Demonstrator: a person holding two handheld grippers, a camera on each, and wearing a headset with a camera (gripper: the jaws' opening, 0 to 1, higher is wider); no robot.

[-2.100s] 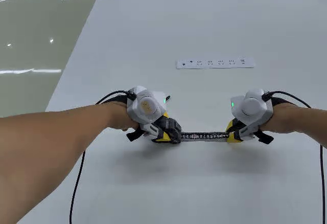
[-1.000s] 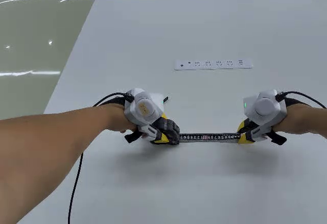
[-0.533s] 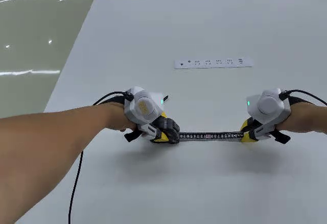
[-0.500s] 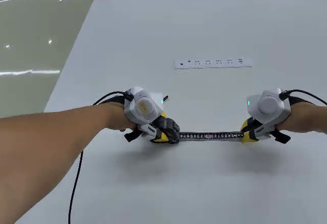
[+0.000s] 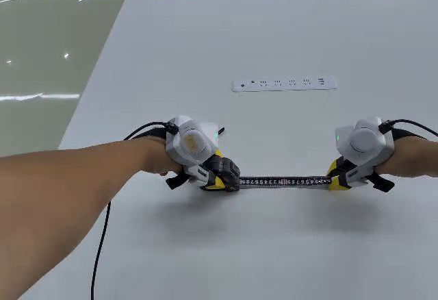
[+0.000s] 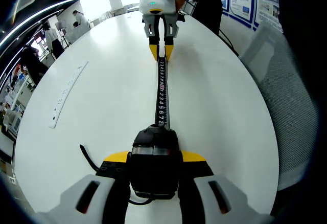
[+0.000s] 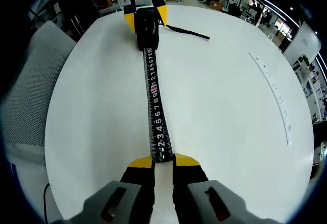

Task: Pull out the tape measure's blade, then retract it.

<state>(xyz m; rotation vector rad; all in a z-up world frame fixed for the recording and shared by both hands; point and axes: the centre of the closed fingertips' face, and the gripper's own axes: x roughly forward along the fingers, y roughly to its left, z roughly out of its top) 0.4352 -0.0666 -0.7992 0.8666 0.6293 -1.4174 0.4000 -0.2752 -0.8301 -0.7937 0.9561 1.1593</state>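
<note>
Left tool [image 6: 156, 157] is clamped on the black tape measure [image 6: 155, 144], which sits low on the white tabletop [image 6: 102, 81]. From between its jaws the blade [image 7: 155, 96] runs straight out to the right tool [image 7: 162, 161], whose jaws are pinched together on the blade's end. A power strip [image 5: 284, 84] lies well beyond both tools. The pull appears to be under way. For a clean draw, hold the tape measure fixed and move the right tool directly away along the blade's line, level and untwisted, so the blade neither kinks nor slips free.

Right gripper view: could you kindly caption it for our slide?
Right gripper pinches the black numbered blade drawn from a black tape measure case.
</note>
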